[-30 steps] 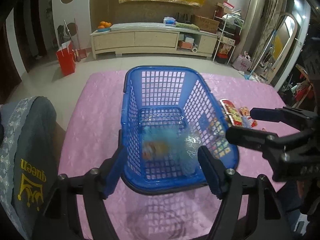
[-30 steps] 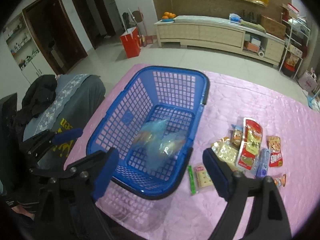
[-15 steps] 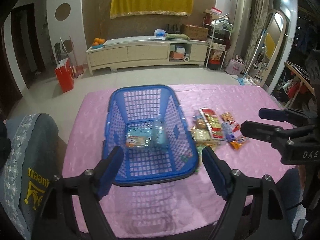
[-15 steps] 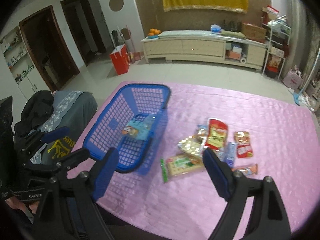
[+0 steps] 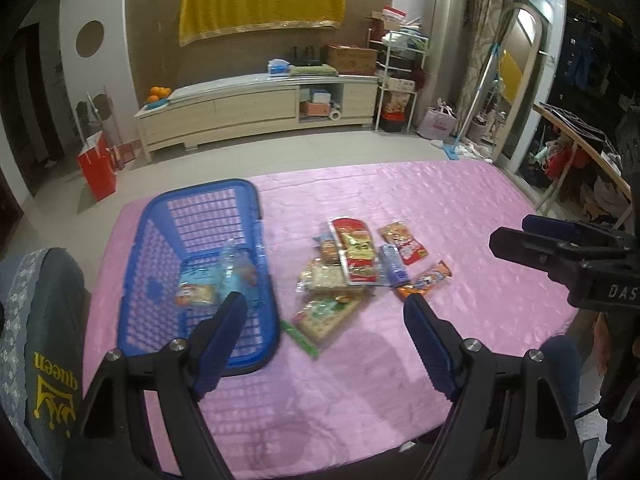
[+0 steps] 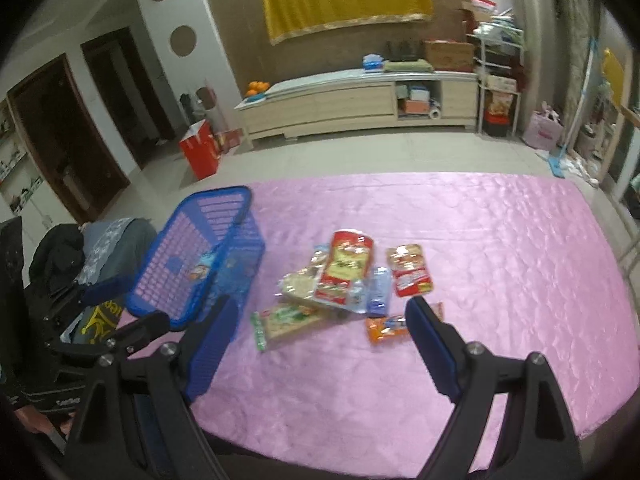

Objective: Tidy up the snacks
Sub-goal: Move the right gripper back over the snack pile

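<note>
A blue plastic basket (image 5: 134, 264) stands on the left of the pink table, with a clear bagged snack (image 5: 196, 294) lying inside. Right of it lies a pile of snacks: a red pack (image 5: 356, 254), a cracker pack (image 5: 324, 316), an orange bar (image 5: 426, 280) and a small red pack (image 6: 410, 270). My left gripper (image 5: 324, 304) hovers open and empty above the table's near part, in front of the pile. My right gripper (image 6: 322, 306) is open and empty too, and shows at the right (image 5: 514, 232) in the left wrist view. The basket (image 6: 224, 194) appears again at the left.
The pink table (image 5: 460, 208) has bare cloth to the right of the snacks and along the near edge. A chair with a grey cover (image 5: 40, 340) stands at the table's left. Beyond the far edge are the floor, a red bag (image 5: 96, 164) and a long cabinet (image 5: 256, 108).
Both grippers have drawn back from over the basket and swung right, so the snack pile now lies ahead of them. The bagged snack now lies still in the basket.
</note>
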